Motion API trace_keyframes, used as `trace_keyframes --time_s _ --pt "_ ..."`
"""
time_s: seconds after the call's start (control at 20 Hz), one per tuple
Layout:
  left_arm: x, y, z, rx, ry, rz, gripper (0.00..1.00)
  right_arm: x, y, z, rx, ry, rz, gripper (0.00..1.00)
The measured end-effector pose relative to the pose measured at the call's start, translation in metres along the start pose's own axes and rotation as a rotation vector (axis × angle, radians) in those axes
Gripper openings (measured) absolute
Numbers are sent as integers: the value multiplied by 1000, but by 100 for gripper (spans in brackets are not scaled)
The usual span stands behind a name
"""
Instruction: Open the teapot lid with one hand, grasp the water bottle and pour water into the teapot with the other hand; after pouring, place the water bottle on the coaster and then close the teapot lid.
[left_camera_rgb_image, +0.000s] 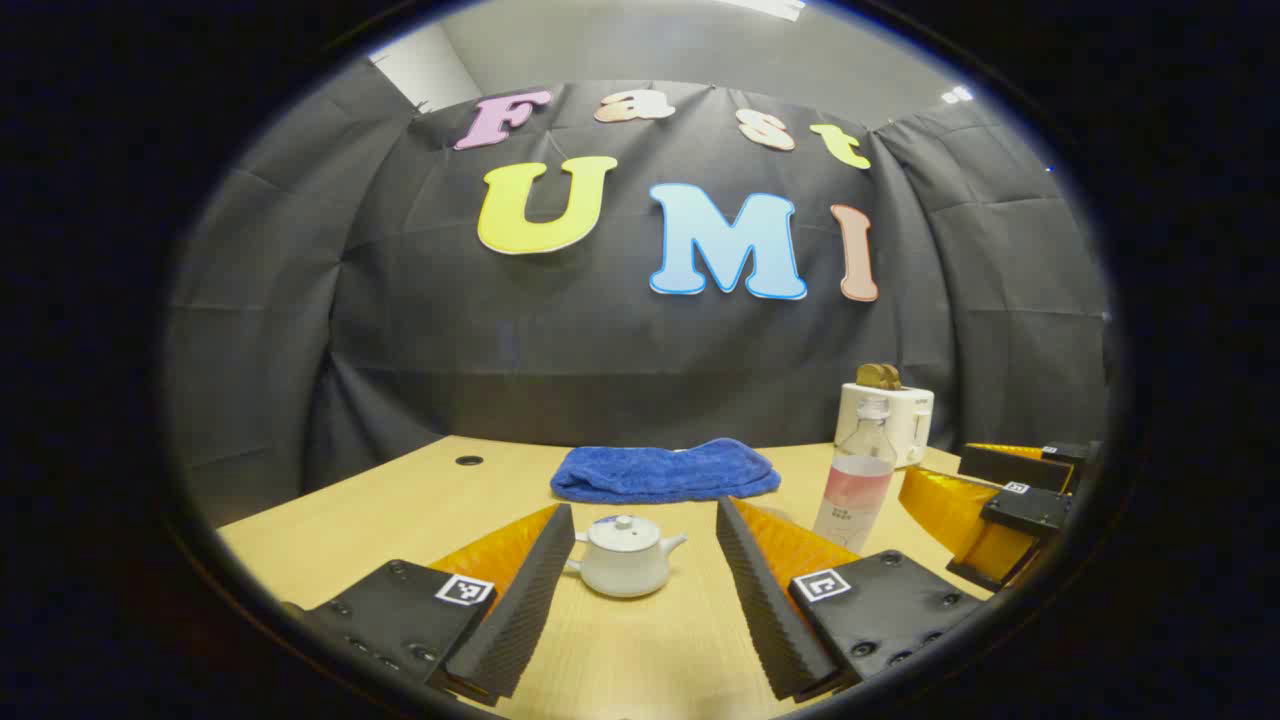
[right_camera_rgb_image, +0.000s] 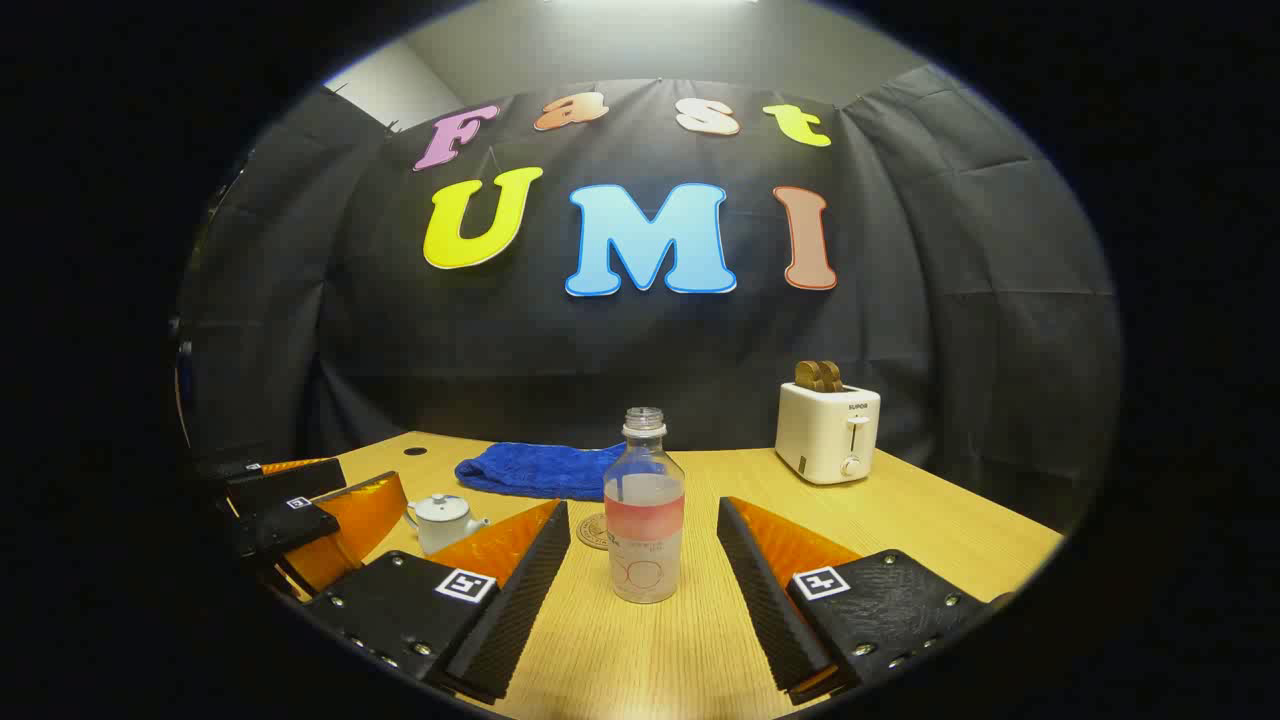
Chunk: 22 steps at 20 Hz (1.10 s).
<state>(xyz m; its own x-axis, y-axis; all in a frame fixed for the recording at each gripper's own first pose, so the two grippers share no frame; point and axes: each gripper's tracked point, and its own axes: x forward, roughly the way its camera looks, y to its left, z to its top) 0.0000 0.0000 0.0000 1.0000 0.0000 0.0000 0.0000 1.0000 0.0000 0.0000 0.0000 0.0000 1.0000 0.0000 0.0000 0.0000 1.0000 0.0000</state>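
Left gripper (left_camera_rgb_image: 640, 560) stood wide open over the wooden table (left_camera_rgb_image: 640, 660), its two fingers spread at 7 and 5 o'clock of the left gripper view, nothing between them in contact. The white teapot (left_camera_rgb_image: 622, 556), lid (left_camera_rgb_image: 622, 528) on, sat upright on the table in the gap ahead of those fingers, touching neither. The water bottle (left_camera_rgb_image: 855, 480), uncapped and upright, stood toward 3 o'clock of the teapot, with the right gripper's body beyond it at the view's right edge. Right gripper (right_camera_rgb_image: 640, 560) was likewise spread wide, and in the right gripper view the bottle stood upright between its fingers, clear of both; it was part full, with a pink band round the middle. A round coaster (right_camera_rgb_image: 594, 531) lay just behind the bottle at its 10 o'clock. A folded blue towel (right_camera_rgb_image: 540, 470) lay at the back of the table, a white toaster (right_camera_rgb_image: 828, 432) with bread slices toward 2 o'clock.
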Motion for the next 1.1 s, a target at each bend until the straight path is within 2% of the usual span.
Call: trace_keyframes --time_s 0.7,1.1 --pt "10 8 -10 -14 33 7 95 3 1 -8 8 21 0 92" --pt "67 19 -10 -30 56 -14 95 5 -1 -16 5 42 -6 92"
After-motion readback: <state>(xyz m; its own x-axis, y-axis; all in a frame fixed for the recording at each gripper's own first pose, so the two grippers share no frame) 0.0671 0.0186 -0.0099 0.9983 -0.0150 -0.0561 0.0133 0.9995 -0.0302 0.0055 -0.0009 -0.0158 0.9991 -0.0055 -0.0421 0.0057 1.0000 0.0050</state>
